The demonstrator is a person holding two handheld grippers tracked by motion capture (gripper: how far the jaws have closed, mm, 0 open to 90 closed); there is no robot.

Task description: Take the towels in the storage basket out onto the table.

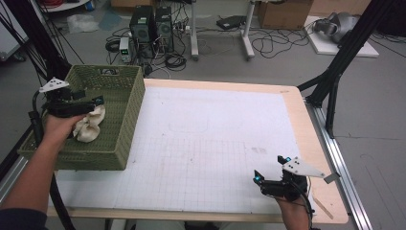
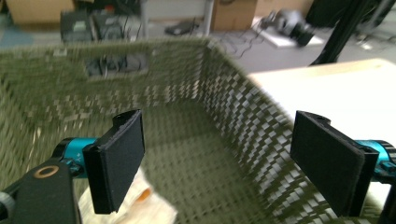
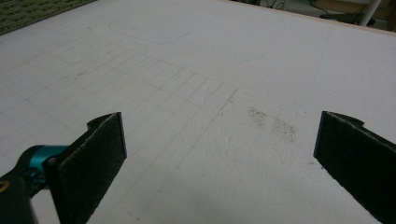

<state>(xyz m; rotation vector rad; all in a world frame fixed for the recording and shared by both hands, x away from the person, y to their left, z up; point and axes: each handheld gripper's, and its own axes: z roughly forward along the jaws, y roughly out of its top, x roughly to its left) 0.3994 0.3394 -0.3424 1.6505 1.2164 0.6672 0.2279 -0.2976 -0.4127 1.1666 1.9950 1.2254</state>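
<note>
The wooden table (image 1: 311, 143) carries a white gridded sheet (image 1: 215, 143) over most of its top. A green woven basket (image 1: 119, 139) stands on the sheet's left edge.

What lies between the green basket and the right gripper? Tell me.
Only the bare white gridded mat: in the high view nothing stands on it between the green basket and the right gripper. Faint pencil lines and a smudge mark it.

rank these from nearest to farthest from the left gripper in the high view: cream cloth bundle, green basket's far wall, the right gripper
1. The cream cloth bundle: right under the left gripper, inside the green basket.
2. The basket's far wall: just beyond the gripper, toward the table's far left corner.
3. The right gripper: across the table, at its near right edge.
</note>
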